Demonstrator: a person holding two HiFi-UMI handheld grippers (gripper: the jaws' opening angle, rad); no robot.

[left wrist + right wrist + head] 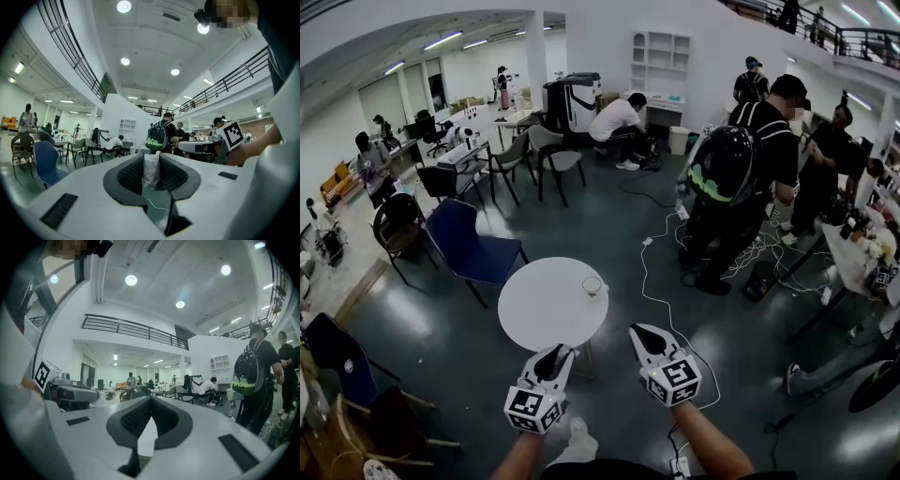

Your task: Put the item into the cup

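Observation:
A small clear cup (pixel 592 285) stands near the right edge of a round white table (pixel 546 305). Both grippers hover at the table's near edge, tilted upward. My left gripper (pixel 562 351) is just off the rim, near-left of the cup. In its own view, the left gripper (pixel 151 157) is shut on a pale crumpled item (pixel 151 171), pinched upright between the black pads. My right gripper (pixel 639 330) hangs over the floor, near-right of the cup. The right gripper (pixel 150 400) has its jaws closed together with nothing between them.
A blue chair (pixel 473 246) stands left of the table, with more chairs behind it. A white cable (pixel 661 300) trails over the dark floor on the right. A person with a backpack (pixel 741 173) stands beyond, next to a cluttered table (pixel 862 253).

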